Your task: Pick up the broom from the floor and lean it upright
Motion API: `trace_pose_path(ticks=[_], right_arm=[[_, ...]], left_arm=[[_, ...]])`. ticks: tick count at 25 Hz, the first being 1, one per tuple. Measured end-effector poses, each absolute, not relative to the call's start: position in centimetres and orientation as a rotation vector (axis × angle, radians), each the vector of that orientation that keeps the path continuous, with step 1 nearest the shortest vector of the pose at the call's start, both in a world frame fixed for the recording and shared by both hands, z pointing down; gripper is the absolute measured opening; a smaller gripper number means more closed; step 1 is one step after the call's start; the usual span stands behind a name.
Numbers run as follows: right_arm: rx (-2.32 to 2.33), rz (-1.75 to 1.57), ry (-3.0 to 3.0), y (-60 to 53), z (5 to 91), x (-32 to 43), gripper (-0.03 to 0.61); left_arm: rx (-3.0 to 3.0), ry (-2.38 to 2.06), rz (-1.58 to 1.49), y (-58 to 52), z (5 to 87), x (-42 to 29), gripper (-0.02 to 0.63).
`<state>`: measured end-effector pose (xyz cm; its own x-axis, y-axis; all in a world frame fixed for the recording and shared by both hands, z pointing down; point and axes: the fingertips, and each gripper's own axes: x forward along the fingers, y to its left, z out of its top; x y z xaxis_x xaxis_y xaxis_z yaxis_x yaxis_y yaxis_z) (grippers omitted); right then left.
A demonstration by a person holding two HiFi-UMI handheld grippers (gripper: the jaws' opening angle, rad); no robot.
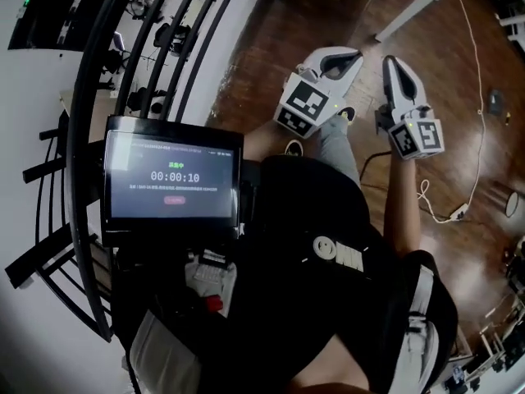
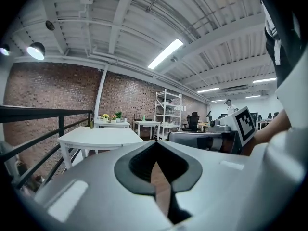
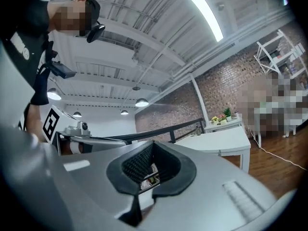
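Broom: we cannot see it in any view. It is not on the wood floor (image 1: pixel 271 56) in front of us, and it is not in our fingers.
Which way the broom points: we cannot tell. Its long stick is not in sight, so we cannot say how it lies.
Left gripper (image 2: pixel 156 147): the fingers are pressed tight together, and nothing is between them.
Right gripper (image 3: pixel 153 144): the fingers are closed up too, and they hold nothing.
Why we hold them so: both grippers are out in front of our body, side by side and near each other. They point ahead into the room, not down at the floor. We think this is a waiting pose, not a reach for anything.
Floor: a thin white cable (image 1: pixel 478 72) lies on the brown wood at our right. A white table leg (image 1: pixel 410 13) stands farther ahead.
Railing (image 2: pixel 48 112): a black one runs along our left side.
What comes first: we think we must find the broom, then open the fingers to grab its stick.
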<state>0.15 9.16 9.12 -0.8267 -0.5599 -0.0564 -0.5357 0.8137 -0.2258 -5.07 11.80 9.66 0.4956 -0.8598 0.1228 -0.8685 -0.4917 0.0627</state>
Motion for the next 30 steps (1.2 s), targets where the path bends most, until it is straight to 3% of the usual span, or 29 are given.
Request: trace_pose_path(ticks=[9,14,30], right_arm=[[-0.652,-0.253,2.956,8.9,8.9,-4.8,0.003],[-0.754,-0.251,2.973,12.8,9.0,-2.6,0.003],[-0.621,-0.292,2.982,7.9,10.9,-10.4,0.003]], left_arm=[[2.517,-1.743,0.119,9.7,9.6,-9.6,0.017],[2.546,-1.631,0.061,13.3,9.7,-7.0,0.017],[2.387,-1.888,0.093,12.3,10.9,-17.0,0.017]])
